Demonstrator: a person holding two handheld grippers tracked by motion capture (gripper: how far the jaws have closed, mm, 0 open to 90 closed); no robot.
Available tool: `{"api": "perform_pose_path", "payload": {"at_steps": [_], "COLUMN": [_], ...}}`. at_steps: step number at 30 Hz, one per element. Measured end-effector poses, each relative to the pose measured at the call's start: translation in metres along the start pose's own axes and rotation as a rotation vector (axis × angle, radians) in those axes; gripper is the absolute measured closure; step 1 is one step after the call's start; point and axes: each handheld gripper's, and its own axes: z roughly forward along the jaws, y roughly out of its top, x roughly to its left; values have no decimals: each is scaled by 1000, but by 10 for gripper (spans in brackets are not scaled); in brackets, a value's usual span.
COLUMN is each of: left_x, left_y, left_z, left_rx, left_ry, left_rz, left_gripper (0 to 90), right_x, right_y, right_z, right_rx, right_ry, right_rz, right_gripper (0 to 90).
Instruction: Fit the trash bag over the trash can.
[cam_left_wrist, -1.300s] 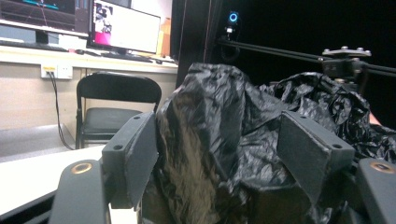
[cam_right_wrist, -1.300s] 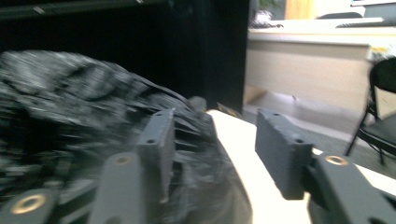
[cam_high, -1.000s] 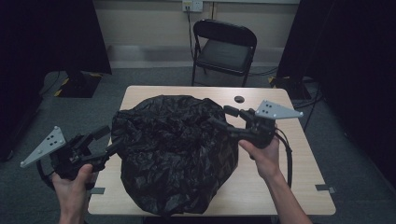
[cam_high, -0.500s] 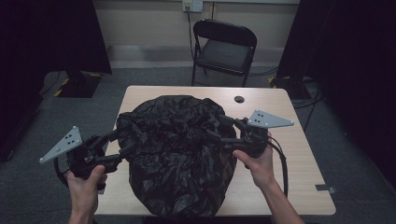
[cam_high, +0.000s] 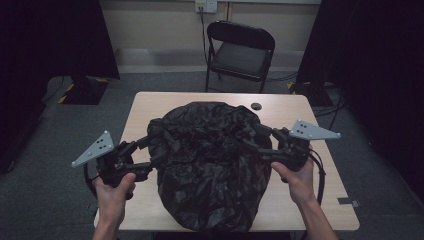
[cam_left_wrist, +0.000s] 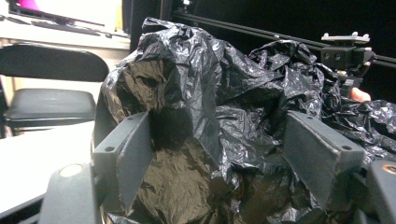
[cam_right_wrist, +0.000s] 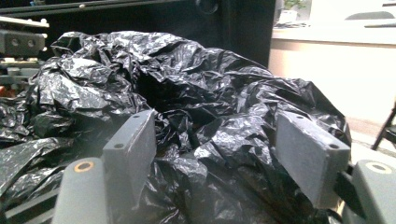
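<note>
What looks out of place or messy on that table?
The big black plastic bag lies crumpled in a heap over most of the wooden table, and its near edge droops over the table's front edge. A small dark round thing sits apart near the far edge. Nothing looks spilled or torn.

So the worktop (cam_high: 150, 107) is a light wood one, sitting on a grey carpeted floor (cam_high: 65, 150). There's a small round black thing (cam_high: 256, 106) near its far edge, can't tell what it is. Behind that stands a black folding chair (cam_high: 241, 50), facing the worktop, and on the wall above it is a socket (cam_high: 205, 5) with a cable hanging down. Dark curtains (cam_high: 60, 35) hang on both sides. A bit of tape (cam_high: 348, 201) is stuck at the near right corner.
</note>
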Motion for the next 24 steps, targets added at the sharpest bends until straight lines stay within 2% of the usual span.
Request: {"api": "perform_pose_path", "payload": {"at_steps": [6, 9, 11, 13, 15, 17, 20, 24], "left_x": [-10, -10, -9, -4, -3, 0, 2, 2], "left_y": [0, 2, 1, 0, 0, 0, 4, 10], "left_z": [22, 26, 26, 23, 18, 10, -4, -23], "left_rx": [21, 31, 29, 8, 15, 5, -26, -37], "left_ry": [-37, -46, -56, -79, -38, -35, -34, 7], "left_rz": [3, 7, -6, -51, -28, -37, -42, -9], "left_gripper": [235, 234, 234, 210, 195, 156, 156, 156], "right_x": [-12, -15, -15, -14, -15, -14, -14, -11], "right_y": [-3, -4, -3, -2, -1, 1, 5, 10], "right_z": [-21, -28, -29, -30, -31, -31, -30, -26], "right_rx": [-11, -12, -8, -10, -19, -25, -32, -29], "right_ry": [-39, -46, -48, -48, -38, -32, -33, -33], "right_rz": [9, 11, 1, -5, -5, -11, -14, -23], "right_gripper": [298, 299, 302, 293, 287, 285, 259, 232]}}
